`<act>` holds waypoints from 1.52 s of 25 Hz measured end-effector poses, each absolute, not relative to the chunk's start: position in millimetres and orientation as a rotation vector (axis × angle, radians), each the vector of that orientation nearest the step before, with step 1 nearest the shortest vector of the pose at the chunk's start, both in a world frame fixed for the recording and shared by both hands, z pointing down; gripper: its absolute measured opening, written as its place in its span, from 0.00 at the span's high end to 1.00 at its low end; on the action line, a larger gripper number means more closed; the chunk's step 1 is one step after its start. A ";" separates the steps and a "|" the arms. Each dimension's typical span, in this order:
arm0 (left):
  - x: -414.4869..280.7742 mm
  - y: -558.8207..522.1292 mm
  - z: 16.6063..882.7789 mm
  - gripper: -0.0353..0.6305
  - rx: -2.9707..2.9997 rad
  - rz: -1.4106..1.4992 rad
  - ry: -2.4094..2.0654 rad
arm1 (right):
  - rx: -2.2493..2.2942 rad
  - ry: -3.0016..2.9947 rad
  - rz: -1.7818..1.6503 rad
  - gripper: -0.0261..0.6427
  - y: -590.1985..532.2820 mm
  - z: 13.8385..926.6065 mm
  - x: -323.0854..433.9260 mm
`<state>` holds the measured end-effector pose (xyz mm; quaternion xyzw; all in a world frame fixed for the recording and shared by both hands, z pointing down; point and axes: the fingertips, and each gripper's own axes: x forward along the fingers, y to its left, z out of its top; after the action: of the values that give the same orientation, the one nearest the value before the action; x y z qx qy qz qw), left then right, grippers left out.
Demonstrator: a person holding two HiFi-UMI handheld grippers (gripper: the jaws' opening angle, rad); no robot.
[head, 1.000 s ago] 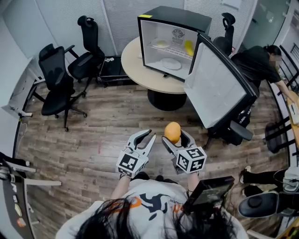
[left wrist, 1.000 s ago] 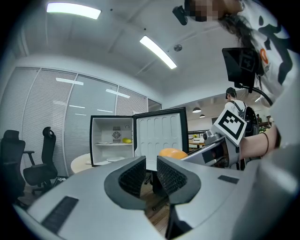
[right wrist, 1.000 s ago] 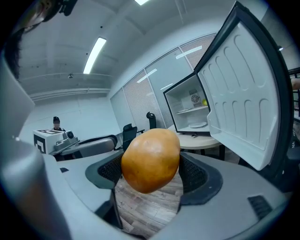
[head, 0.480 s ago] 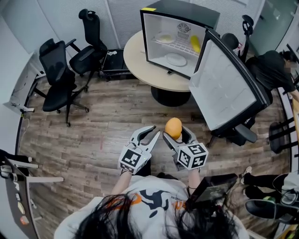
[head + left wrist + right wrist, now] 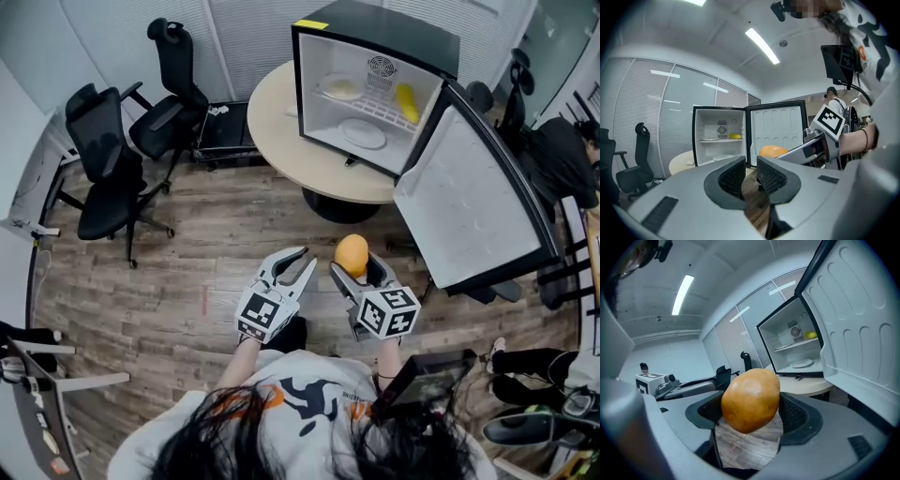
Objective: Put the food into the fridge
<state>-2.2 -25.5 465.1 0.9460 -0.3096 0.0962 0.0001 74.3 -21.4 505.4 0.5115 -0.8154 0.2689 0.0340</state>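
An orange-yellow round food (image 5: 352, 255) is clamped in my right gripper (image 5: 355, 269), held in the air over the wooden floor; it fills the jaws (image 5: 751, 399) in the right gripper view. My left gripper (image 5: 292, 266) hangs beside it, to the left, its jaws a little apart with nothing between them (image 5: 751, 171). The small black fridge (image 5: 375, 56) stands on a round table (image 5: 281, 112) ahead, its door (image 5: 469, 211) swung wide open to the right. Inside are a yellow item (image 5: 406, 101) and a plate (image 5: 340, 89) on the shelf, and another plate (image 5: 362, 133) below.
Two black office chairs (image 5: 108, 169) (image 5: 173, 84) stand at the left. A person in black (image 5: 562, 159) is at the right, behind the fridge door. The open door juts out over the floor to the table's right. A desk edge (image 5: 28, 394) runs along the lower left.
The view has shifted towards the table, so the fridge and its door sit further right and nearer. Both grippers keep the same pose, and the food stays in the right one.
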 end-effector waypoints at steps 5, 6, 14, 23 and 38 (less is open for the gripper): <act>-32.0 -77.0 459.0 0.84 2.983 0.288 -0.950 | 1.589 -2.503 0.869 0.42 -73.1 504.6 42.6; -38.3 -86.9 456.5 0.84 2.987 0.276 -0.947 | 1.588 -2.506 0.880 0.42 -83.1 503.7 35.0; -79.4 -149.3 453.9 0.84 2.989 0.191 -0.893 | 1.638 -2.502 0.910 0.42 -142.4 497.9 -6.4; -73.8 -176.7 471.0 0.84 2.963 0.192 -0.760 | 1.745 -2.408 0.998 0.42 -155.6 505.6 -0.3; -33.7 -227.6 469.5 0.84 2.968 0.159 -0.662 | 1.817 -2.405 0.994 0.42 -218.9 497.1 37.2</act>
<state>-33.7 -227.6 469.5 0.9736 -0.2171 0.0522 0.0483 37.2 -218.9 497.1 0.5724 -0.7576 0.3133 -0.0162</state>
